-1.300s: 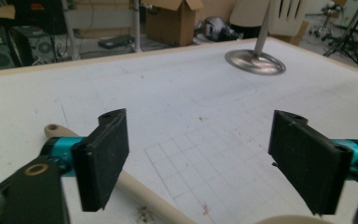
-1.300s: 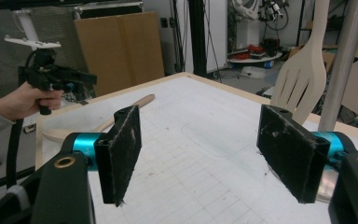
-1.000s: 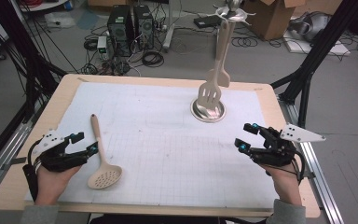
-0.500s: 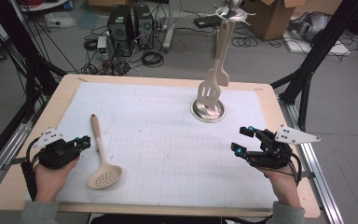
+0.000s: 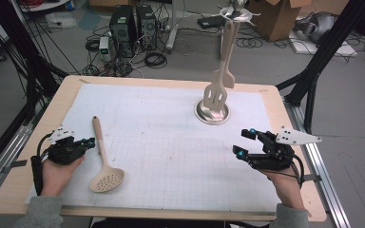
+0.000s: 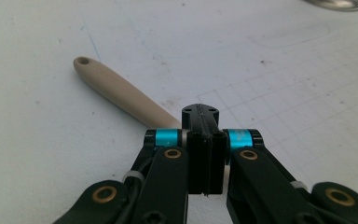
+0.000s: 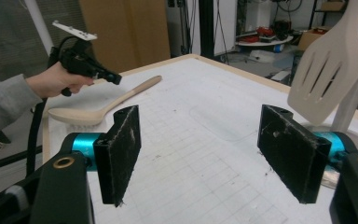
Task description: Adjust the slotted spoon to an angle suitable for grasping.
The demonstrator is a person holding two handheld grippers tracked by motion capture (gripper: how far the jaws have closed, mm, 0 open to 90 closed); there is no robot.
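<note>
The worktop [image 5: 171, 90] carries a slotted spoon [image 5: 103, 159] at its left, lying flat. The right gripper [image 5: 245, 142] hovers unclenched, well apart. The left gripper [image 5: 89, 141], clenched on nothing, sits just beside the spoon's handle, perhaps touching.

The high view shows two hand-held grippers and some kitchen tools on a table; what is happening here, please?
A person works at a wooden table covered with a white gridded sheet, one black two-jaw gripper in each hand. The left gripper is shut with nothing between its jaws, beside the handle of a beige perforated spoon lying flat on the sheet. The right gripper is open and holds nothing. Farther back, a beige slotted spatula hangs from a metal stand.
</note>
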